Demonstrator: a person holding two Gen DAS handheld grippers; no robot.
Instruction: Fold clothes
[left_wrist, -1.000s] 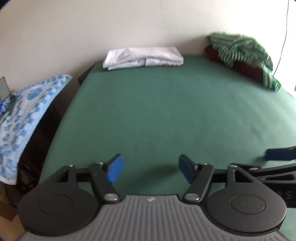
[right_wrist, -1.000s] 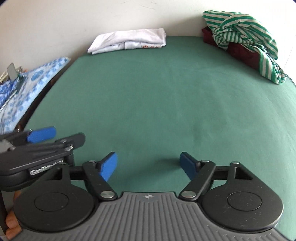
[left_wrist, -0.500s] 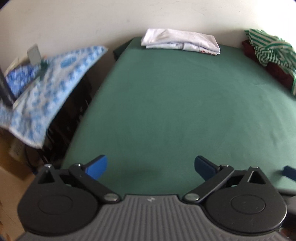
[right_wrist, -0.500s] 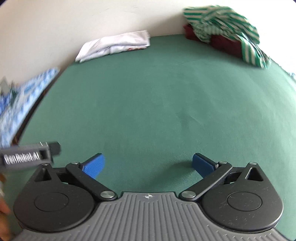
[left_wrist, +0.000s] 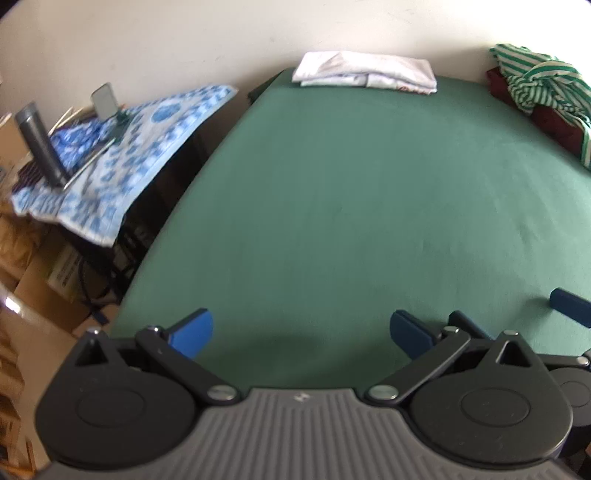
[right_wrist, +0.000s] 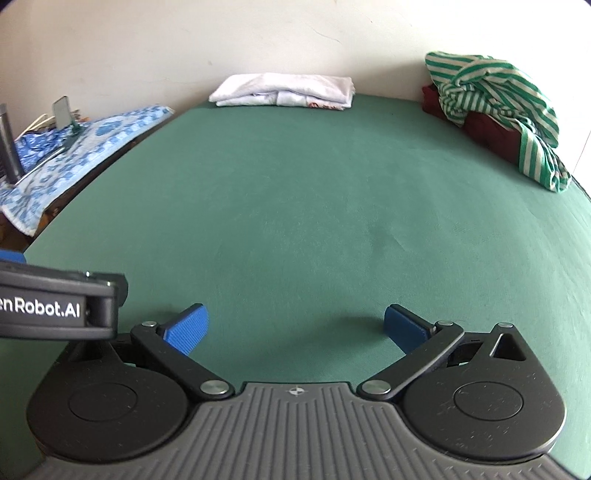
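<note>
A folded white garment (left_wrist: 365, 72) (right_wrist: 284, 90) lies at the far edge of the green table (left_wrist: 369, 206) (right_wrist: 314, 221), by the wall. A crumpled green-and-white striped garment (left_wrist: 543, 79) (right_wrist: 491, 99) lies on a dark red one (right_wrist: 487, 134) at the far right. My left gripper (left_wrist: 301, 334) is open and empty over the table's near left edge. My right gripper (right_wrist: 295, 328) is open and empty over the near edge. The left gripper's body (right_wrist: 55, 306) shows at the left of the right wrist view.
A side table with a blue-patterned cloth (left_wrist: 122, 162) (right_wrist: 70, 158) stands left of the green table, with a grey bottle (left_wrist: 38, 144) and a small mirror (left_wrist: 103, 101) on it. Cardboard boxes (left_wrist: 33, 280) sit on the floor below. A white wall runs behind.
Both grippers have opened wider. The left gripper has swung left, so the side table and floor boxes now show. The right view has shifted slightly.
</note>
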